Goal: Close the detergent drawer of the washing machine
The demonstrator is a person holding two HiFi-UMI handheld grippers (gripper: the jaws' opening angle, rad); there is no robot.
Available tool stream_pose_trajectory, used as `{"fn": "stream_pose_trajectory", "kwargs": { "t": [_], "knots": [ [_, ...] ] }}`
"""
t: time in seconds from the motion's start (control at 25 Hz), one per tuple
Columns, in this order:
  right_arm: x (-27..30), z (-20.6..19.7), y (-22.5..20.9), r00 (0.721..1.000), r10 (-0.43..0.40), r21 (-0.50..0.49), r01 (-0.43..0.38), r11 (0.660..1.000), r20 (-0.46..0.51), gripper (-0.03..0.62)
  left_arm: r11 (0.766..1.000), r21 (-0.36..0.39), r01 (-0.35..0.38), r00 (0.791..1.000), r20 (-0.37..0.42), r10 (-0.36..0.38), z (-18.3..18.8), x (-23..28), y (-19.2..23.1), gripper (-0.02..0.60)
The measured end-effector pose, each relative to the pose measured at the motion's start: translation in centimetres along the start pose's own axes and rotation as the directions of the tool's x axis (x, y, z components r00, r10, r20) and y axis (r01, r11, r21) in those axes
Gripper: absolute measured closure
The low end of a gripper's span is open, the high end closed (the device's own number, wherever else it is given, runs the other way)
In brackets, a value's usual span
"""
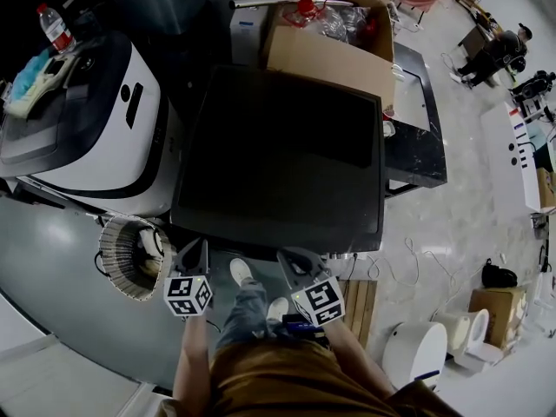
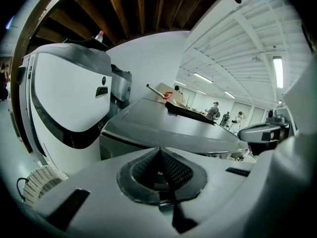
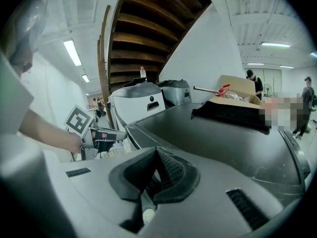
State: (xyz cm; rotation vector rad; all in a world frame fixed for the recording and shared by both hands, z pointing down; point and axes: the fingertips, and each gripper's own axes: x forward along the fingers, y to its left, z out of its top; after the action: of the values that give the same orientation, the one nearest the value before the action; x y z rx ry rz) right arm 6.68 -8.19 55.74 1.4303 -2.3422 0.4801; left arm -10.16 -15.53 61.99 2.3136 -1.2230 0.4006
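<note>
The dark-topped washing machine [image 1: 278, 146] stands right in front of me. Its front face is hidden from the head view, and I cannot make out the detergent drawer in any view. My left gripper [image 1: 195, 247] is held just off the machine's near left corner, its pads pressed together with nothing between them [image 2: 159, 155]. My right gripper [image 1: 292, 257] sits at the near edge, right of the left one, also shut and empty [image 3: 156, 157]. The grey lid [image 2: 168, 125] fills the left gripper view, and the lid [image 3: 218, 143] runs off to the right in the right gripper view.
A white and grey machine [image 1: 87, 120] stands close on the left with a water bottle [image 1: 55, 26] on it. A ribbed round basket [image 1: 130, 246] sits on the floor by the left gripper. An open cardboard box [image 1: 330, 33] rests behind the washer. People stand far off at the right.
</note>
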Motion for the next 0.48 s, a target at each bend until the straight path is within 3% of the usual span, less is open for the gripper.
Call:
{"fn": "stream_pose_trajectory", "kwargs": {
  "t": [0.48],
  "knots": [
    [-3.1,1.6,1.2,0.997,0.006,-0.035,-0.003,0.999,0.072,0.582,0.998,0.06,0.018,0.995,0.095,-0.024,3.7,-3.3,-4.3,0.557]
  ]
}}
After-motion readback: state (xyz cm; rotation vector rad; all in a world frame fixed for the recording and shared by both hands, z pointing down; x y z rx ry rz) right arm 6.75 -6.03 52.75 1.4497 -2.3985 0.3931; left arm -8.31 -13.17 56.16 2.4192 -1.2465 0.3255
